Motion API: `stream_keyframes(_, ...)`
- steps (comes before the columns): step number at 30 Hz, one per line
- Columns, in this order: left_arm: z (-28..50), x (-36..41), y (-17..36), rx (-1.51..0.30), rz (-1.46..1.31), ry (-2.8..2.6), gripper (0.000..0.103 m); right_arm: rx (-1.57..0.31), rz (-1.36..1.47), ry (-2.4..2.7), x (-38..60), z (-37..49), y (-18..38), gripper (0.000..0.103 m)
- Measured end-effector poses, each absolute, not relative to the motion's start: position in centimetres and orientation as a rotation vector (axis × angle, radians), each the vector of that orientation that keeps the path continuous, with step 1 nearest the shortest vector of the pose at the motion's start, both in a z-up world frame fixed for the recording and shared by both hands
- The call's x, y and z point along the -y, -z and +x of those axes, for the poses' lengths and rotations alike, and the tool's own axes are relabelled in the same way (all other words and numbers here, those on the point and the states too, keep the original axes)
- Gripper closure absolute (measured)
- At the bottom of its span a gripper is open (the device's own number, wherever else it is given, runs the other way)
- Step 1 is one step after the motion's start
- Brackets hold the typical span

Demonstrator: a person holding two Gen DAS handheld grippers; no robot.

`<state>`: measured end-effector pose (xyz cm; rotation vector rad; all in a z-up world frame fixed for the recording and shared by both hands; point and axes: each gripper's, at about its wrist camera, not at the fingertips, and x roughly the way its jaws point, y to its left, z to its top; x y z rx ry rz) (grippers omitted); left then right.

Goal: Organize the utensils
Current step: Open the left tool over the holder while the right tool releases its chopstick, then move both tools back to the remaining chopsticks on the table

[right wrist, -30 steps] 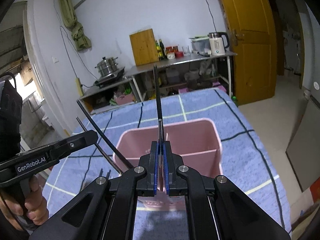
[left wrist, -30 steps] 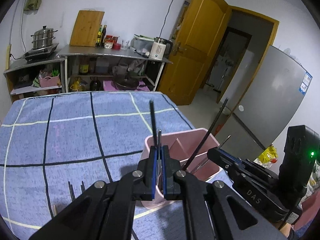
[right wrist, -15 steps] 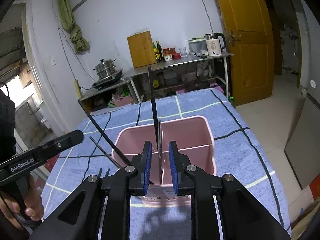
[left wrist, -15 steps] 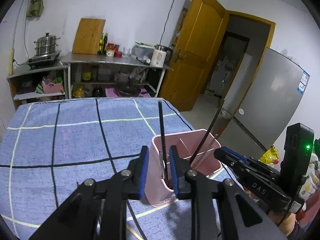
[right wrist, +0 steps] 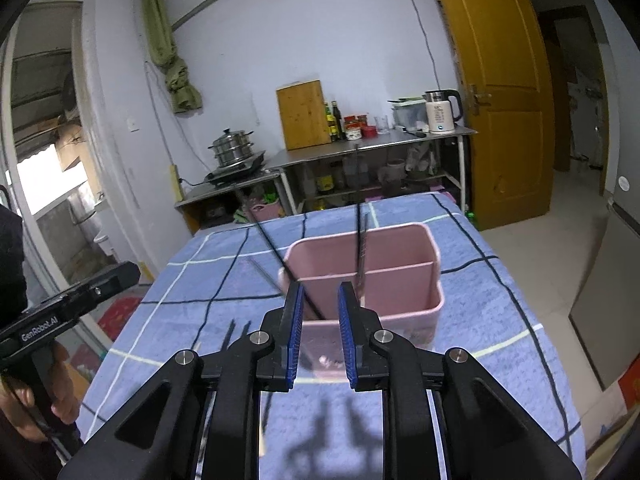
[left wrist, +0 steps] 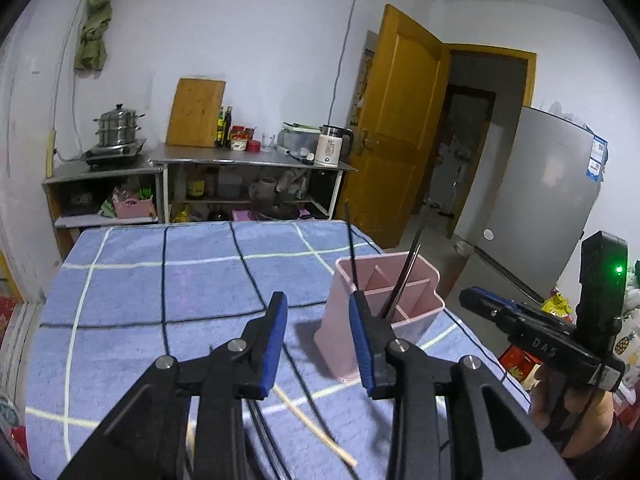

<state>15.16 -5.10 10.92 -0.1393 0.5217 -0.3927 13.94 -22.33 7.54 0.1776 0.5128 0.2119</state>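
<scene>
A pink divided utensil holder [left wrist: 404,304] [right wrist: 400,256] stands on the blue checked tablecloth [left wrist: 160,280]. Several thin dark chopsticks [left wrist: 404,276] [right wrist: 360,232] lean upright in its compartments. My left gripper [left wrist: 318,340] is open and empty, pulled back to the left of the holder. My right gripper [right wrist: 319,324] is open and empty just in front of the holder; its body also shows in the left wrist view [left wrist: 536,340]. A pale wooden chopstick [left wrist: 316,428] and dark ones [left wrist: 260,420] lie on the cloth under the left gripper. A fork [right wrist: 232,328] lies left of the holder.
The table's right edge drops to the floor beside a grey fridge [left wrist: 544,216]. Behind the table stand steel shelves [right wrist: 360,152] with a kettle, bottles, a cutting board and a steamer pot. An open yellow door [right wrist: 504,100] is at the back right.
Both grippers have opened and let go of the dark chopsticks, which now stand in the pink holder. Both grippers have drawn back and up from the holder.
</scene>
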Motion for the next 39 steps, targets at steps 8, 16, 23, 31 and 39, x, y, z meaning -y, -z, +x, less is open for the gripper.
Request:
stream_keyframes(8,12.4,2.6,-8.4,-0.548,-0.140,0.291,0.067,-0.534,0.160,-0.267,20.2,11.6,-6.4,0.085)
stream_keyframes(16,11.6,1.1,-5.1,-0.625,-0.155,0.211,0.067,-0.581,0.131,-0.317,18.0,11.0,-4.4,0.085)
stream_keyframes(23,12.5,0.9,-2.1,-0.709,-0.194,0.217,0.067,-0.631,0.098,-0.367,15.9,11.6,-2.5,0.085)
stream_keyframes(31,14.6,0.6,1.2,-0.794,-0.221,0.206,0.067,-0.688,0.086,-0.386,14.5,13.4,-0.4,0.085)
stream_keyframes(39,16.5,0.3,3.1,-0.846,-0.207,0.176,0.069,-0.746,0.066,-0.403,13.0,15.4,1.9,0.085)
